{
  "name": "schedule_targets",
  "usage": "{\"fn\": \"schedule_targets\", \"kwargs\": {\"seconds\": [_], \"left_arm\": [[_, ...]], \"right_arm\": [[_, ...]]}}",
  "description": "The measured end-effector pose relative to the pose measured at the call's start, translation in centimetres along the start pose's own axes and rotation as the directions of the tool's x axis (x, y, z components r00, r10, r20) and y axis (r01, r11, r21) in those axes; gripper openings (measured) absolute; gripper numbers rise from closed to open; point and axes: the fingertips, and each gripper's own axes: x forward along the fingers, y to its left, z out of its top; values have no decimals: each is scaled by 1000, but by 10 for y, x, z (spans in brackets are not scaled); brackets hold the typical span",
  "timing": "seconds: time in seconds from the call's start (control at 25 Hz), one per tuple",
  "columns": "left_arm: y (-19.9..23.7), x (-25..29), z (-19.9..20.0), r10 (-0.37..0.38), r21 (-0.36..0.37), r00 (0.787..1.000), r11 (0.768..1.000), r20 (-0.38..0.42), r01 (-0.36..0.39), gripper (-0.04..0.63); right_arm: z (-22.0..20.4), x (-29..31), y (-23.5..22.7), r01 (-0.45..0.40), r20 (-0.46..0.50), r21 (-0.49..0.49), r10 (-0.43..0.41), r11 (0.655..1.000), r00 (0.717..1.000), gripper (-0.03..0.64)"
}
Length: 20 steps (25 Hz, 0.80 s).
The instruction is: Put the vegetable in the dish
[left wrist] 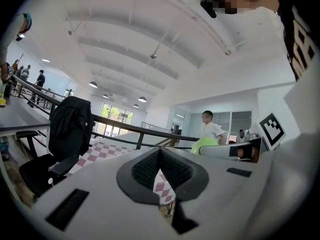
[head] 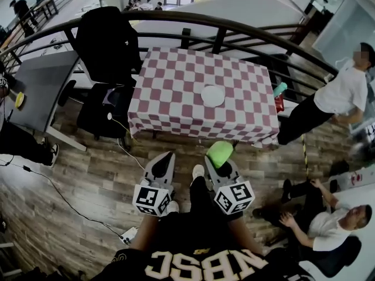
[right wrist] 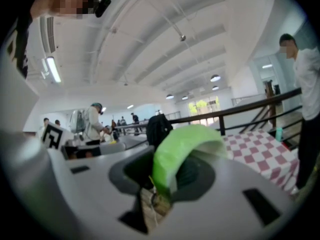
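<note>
A light green vegetable (head: 220, 153) sticks out of my right gripper (head: 221, 161), which is shut on it; the right gripper view shows the vegetable (right wrist: 182, 151) curving up between the jaws. My left gripper (head: 162, 163) is beside it, shut and empty, its pads (left wrist: 148, 170) pressed together in the left gripper view. Both grippers hang over the wooden floor, short of the table. The white dish (head: 212, 95) lies right of centre on the red-and-white checked table (head: 176, 86), well ahead of both grippers.
A black office chair (head: 105, 51) with a jacket stands at the table's left. A dark railing (head: 234, 28) curves behind the table. One person (head: 334, 98) stands at the right, others sit on the floor (head: 316, 221). A cable (head: 70, 204) runs over the floor.
</note>
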Motion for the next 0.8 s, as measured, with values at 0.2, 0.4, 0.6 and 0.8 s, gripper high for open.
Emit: {"fn": "schedule_targets", "kwargs": {"seconds": [0.2, 0.4, 0.6, 0.8], "left_arm": [[30, 65, 15, 38, 62, 999, 997, -11, -37, 19], [41, 155, 50, 48, 112, 999, 992, 19, -50, 18], [27, 226, 42, 21, 84, 1000, 996, -2, -20, 18], [27, 253, 24, 21, 77, 998, 997, -67, -16, 18]], "right_arm": [[23, 57, -54, -74, 36, 78, 72, 994, 997, 118], [69, 97, -116, -136, 82, 36, 133, 990, 988, 117], [78, 120, -172, -153, 61, 59, 149, 986, 987, 117], [71, 140, -208, -154, 26, 131, 152, 979, 988, 117]]}}
